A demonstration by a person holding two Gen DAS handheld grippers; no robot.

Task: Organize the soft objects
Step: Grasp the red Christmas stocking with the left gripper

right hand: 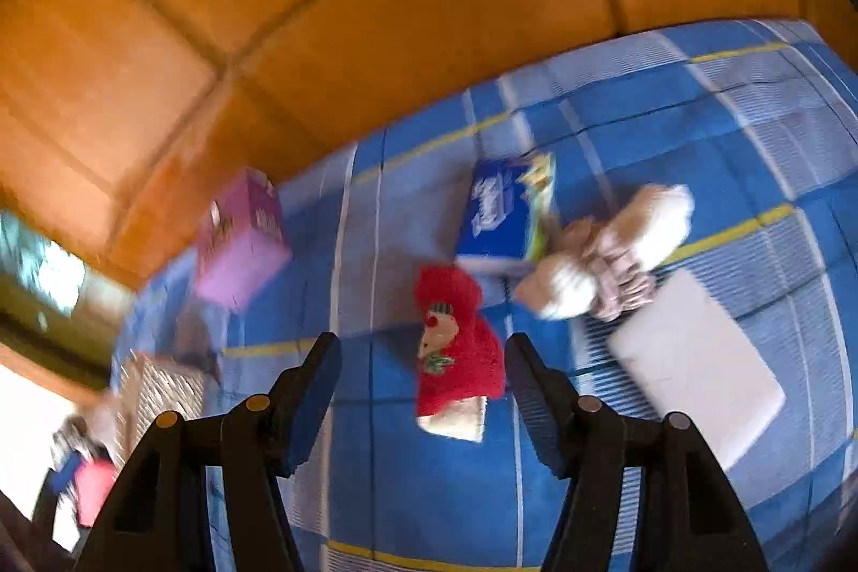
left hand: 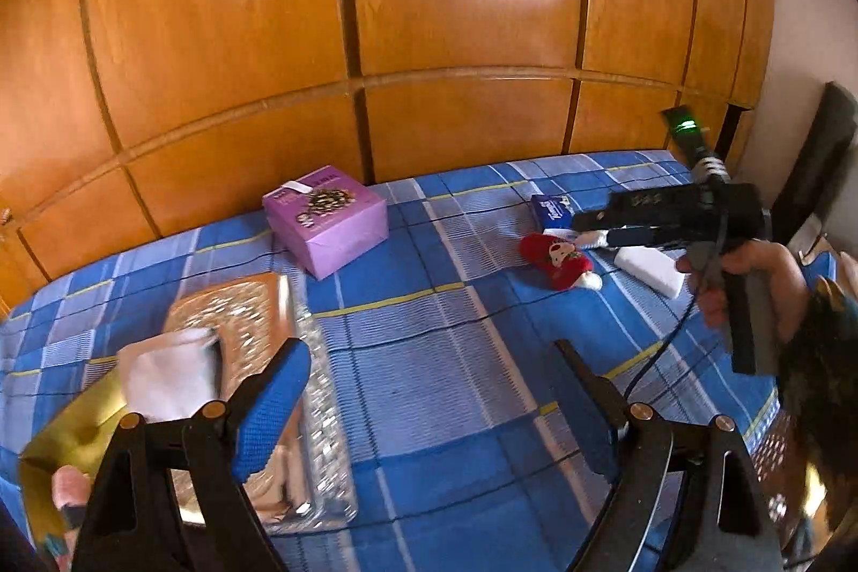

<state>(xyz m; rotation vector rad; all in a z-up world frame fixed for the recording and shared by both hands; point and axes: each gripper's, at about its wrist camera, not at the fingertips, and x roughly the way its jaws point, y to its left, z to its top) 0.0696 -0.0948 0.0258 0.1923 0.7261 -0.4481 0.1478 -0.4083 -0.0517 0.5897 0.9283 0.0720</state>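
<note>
The red plush Christmas stocking (right hand: 458,347) lies flat on the blue checked bedspread (right hand: 724,132), framed between the spread, empty jaws of the right gripper (right hand: 423,387), with the blue tissue pack (right hand: 496,218), a beige soft toy (right hand: 606,261) and a white foam block (right hand: 692,357) just beyond it. It looks light, limp and fuzzy, so it should crush rather than slip, and a pinch across its thick red middle seems the safest hold. The left gripper (left hand: 434,390) is also spread and empty over the bedspread near a clear plastic tray (left hand: 316,390); print on the tissue pack and the purple box (left hand: 327,218) is too blurred to read.
</note>
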